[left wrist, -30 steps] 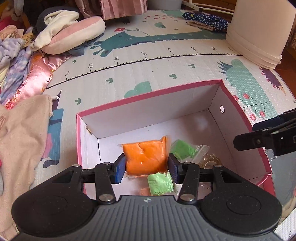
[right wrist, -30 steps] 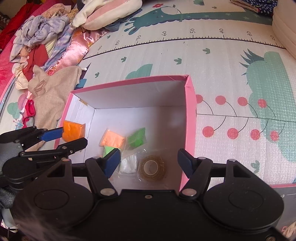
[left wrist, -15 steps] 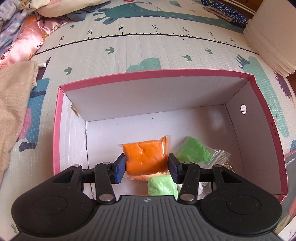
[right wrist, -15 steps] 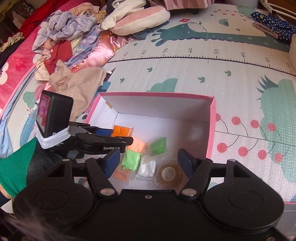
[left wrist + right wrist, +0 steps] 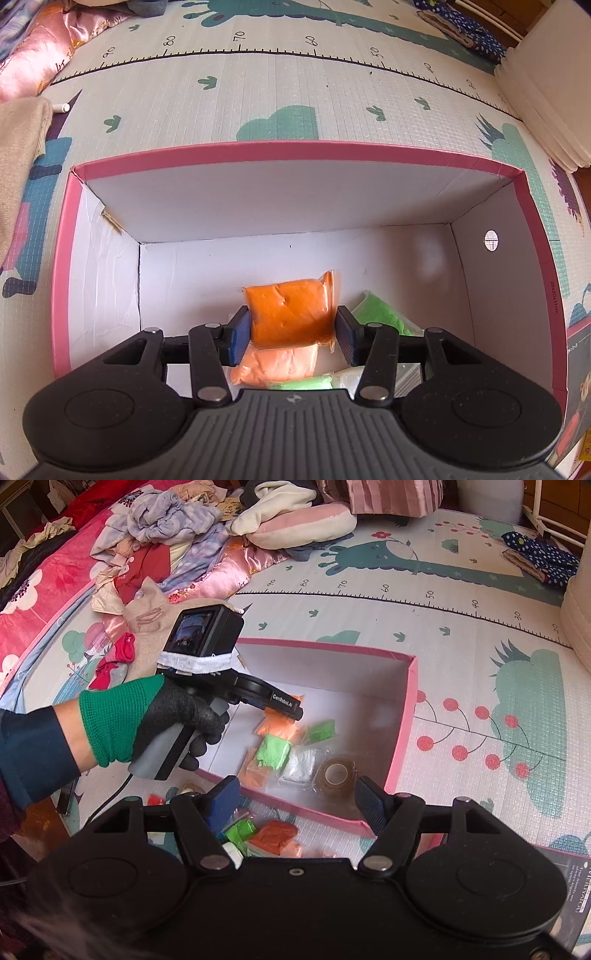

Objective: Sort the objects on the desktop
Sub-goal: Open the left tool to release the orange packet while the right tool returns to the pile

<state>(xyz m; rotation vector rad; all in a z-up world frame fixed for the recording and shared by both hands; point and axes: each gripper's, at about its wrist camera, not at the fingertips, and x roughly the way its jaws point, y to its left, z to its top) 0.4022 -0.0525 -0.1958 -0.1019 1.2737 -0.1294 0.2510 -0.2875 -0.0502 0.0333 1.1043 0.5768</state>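
My left gripper (image 5: pixel 291 334) is shut on an orange clay packet (image 5: pixel 290 314) and holds it low inside the pink-rimmed white box (image 5: pixel 288 151). Below it lie a pale orange packet (image 5: pixel 277 363), green packets (image 5: pixel 380 314) and a white one. In the right wrist view the left gripper (image 5: pixel 284 705) reaches into the box (image 5: pixel 404 716) over the packets (image 5: pixel 273 751) and a brown tape roll (image 5: pixel 336 775). My right gripper (image 5: pixel 295 801) is open and empty, above the box's near edge. Loose packets (image 5: pixel 275 834) lie on the mat under it.
The box stands on a play mat (image 5: pixel 461 620) with a ruler print. A heap of clothes and a pillow (image 5: pixel 177 546) lies at the back left. A white tub (image 5: pixel 554 92) stands at the far right. A dark box lid (image 5: pixel 569 871) lies at the right.
The left gripper has gone deeper into the box with the orange packet. The right gripper has pulled back and up, away from the box.
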